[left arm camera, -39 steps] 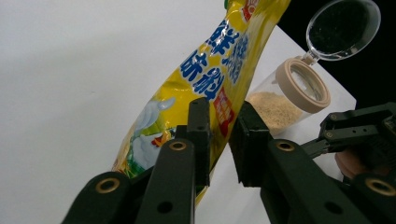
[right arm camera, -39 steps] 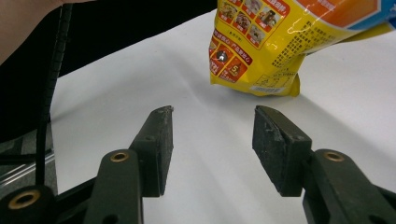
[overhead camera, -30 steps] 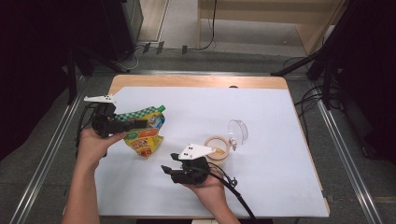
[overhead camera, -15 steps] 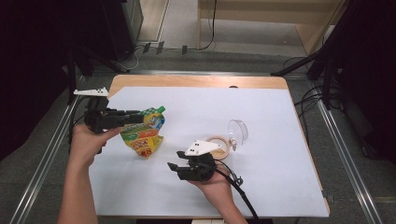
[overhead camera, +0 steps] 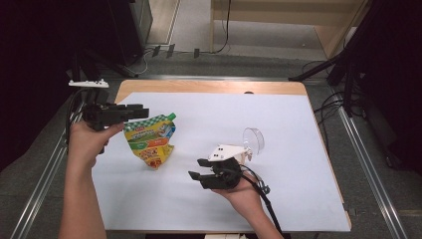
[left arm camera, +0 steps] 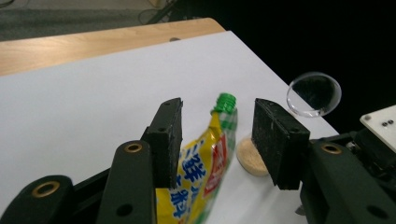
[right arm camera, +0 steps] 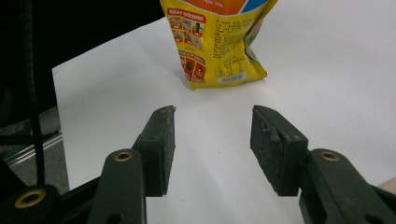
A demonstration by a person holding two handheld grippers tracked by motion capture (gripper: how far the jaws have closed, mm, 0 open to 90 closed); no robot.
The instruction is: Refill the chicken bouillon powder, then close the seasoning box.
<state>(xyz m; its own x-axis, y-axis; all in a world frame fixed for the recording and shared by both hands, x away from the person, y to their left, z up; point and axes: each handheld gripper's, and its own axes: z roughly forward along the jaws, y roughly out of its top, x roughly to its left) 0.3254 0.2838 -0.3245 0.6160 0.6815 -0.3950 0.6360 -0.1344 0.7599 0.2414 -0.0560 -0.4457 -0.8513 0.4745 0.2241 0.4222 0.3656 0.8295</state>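
Nearest the front edge of the worktop (overhead camera: 298,209), the right gripper (overhead camera: 201,174) rests low over the white sheet with its jaws spread and nothing between them; in the right gripper view they frame bare paper, aimed at the bottom of the yellow pouch (right arm camera: 219,42), which lies a little way off. A second ago this gripper sat in much the same spot, so it has barely moved. The left gripper (overhead camera: 135,111) has changed more: it has drifted up and out toward the left edge, and the pouch (overhead camera: 149,142) now lies clear of it on the sheet. Its jaws stand apart, gripping nothing, with the green cap (left arm camera: 226,99) seen between them beyond the tips. My guess is the pouch has been let go. Farther right, a clear lid (overhead camera: 254,139) stands tilted beside a round tan disc (left arm camera: 250,158)
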